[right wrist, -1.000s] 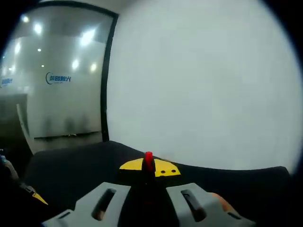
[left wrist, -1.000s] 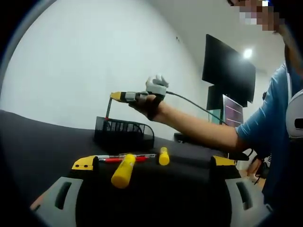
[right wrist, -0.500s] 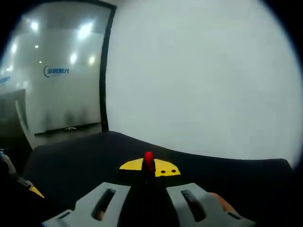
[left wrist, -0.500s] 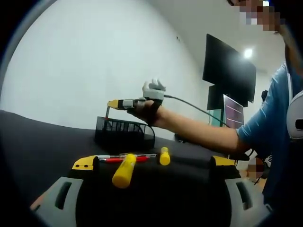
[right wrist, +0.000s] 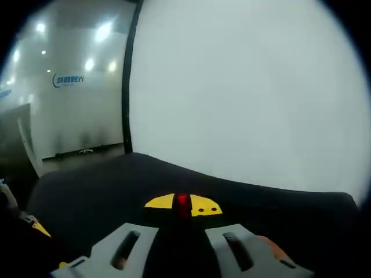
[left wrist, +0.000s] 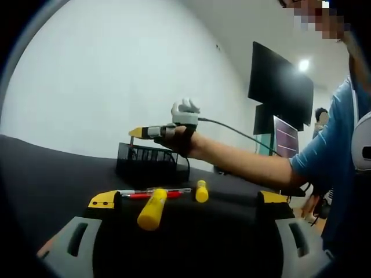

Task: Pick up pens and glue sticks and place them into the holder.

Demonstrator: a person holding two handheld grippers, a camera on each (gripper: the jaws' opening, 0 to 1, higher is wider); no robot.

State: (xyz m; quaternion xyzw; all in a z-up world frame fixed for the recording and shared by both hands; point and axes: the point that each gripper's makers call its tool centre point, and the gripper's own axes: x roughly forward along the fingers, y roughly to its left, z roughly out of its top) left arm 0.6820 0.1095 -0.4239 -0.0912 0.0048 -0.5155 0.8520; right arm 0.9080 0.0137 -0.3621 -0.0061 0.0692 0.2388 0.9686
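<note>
the red pen (right wrist: 183, 204) sits clenched between the right gripper (right wrist: 183, 207) jaws at lower centre, end-on. mid-frame it hangs near-vertical above the black mesh holder (left wrist: 152, 164). yellow glue sticks (left wrist: 152, 209) and pens (left wrist: 152, 193) lie on the dark table (left wrist: 52, 174) before the released left gripper (left wrist: 188, 200).

The right tongs (right wrist: 183, 205) hide all but the red pen's (right wrist: 183, 201) end.

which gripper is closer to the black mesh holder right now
Right. The right gripper hangs just above the black mesh holder, clamped on a red-capped pen. The left gripper sits well back, nearer the glue sticks.
</note>
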